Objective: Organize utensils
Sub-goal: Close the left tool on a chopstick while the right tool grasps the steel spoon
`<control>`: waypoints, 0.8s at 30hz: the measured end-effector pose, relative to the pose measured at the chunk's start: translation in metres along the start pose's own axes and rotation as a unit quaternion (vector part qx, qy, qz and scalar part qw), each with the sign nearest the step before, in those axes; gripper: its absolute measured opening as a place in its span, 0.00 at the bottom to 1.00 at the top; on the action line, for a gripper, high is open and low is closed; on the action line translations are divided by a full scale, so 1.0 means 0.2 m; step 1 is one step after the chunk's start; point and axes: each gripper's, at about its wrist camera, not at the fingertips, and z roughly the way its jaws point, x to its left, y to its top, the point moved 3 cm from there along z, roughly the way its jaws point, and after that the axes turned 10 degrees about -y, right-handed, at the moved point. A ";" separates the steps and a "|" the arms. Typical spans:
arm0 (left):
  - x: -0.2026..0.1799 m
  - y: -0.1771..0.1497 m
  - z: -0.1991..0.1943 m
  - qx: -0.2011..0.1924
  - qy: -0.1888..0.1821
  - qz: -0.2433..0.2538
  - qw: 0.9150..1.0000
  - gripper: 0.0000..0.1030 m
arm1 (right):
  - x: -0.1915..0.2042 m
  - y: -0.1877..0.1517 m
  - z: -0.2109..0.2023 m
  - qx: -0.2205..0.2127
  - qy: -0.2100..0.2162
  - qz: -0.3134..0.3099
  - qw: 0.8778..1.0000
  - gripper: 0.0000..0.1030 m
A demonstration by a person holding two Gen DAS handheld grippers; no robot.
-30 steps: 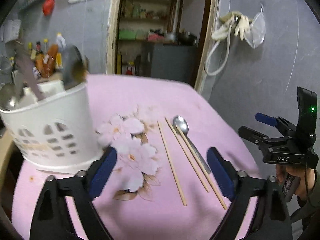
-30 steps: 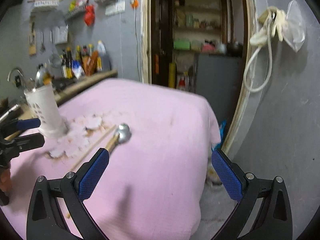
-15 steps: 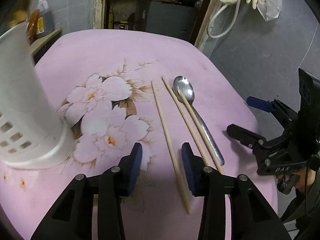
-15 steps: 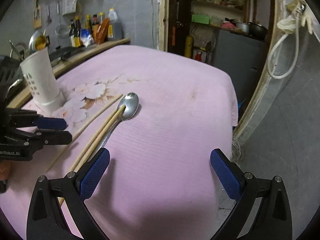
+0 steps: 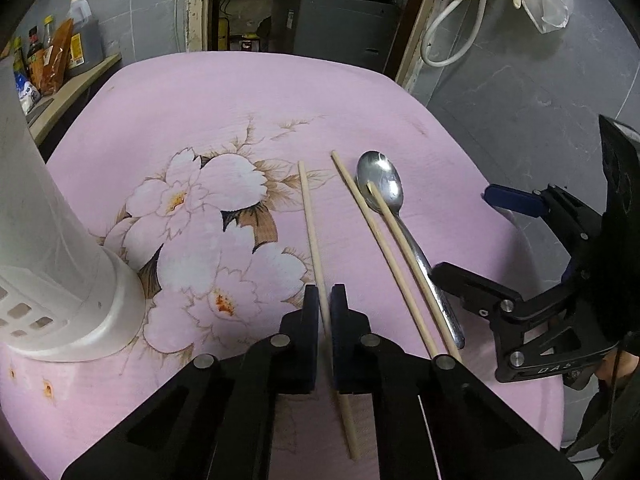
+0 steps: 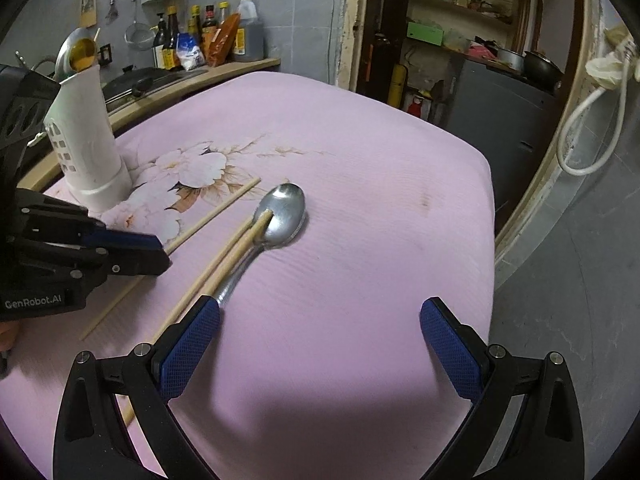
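Observation:
A single wooden chopstick lies on the pink flowered cloth. My left gripper is closing its jaws on the chopstick's near half, and the pads press on it. To its right lie two more chopsticks and a metal spoon; one chopstick tip rests in the spoon's bowl. My right gripper hangs open over the cloth, its left pad beside the end of the spoon handle. The white utensil holder stands at the left with a ladle in it.
A counter with bottles runs behind the table on the left. An open doorway with shelves lies beyond the far edge. The cloth drops off at the right edge toward a grey floor. A white hose hangs on the wall.
My left gripper came down toward the cloth and closed from wide open onto the single chopstick. My right gripper moved in nearer the spoon handle and stayed open.

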 end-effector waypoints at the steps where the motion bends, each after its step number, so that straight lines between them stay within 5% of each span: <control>1: 0.00 0.00 0.00 -0.001 0.000 -0.001 1.000 0.04 | 0.01 0.01 0.01 0.001 0.000 -0.004 1.000 0.99; 17: 0.06 -0.12 -0.16 -0.031 0.034 -0.046 0.998 0.02 | 0.08 0.16 0.16 0.023 -0.045 -0.036 0.998 0.97; 24: 0.05 -0.13 -0.19 -0.030 0.042 -0.051 0.997 0.03 | 0.12 0.22 0.21 0.036 -0.035 -0.034 0.998 0.78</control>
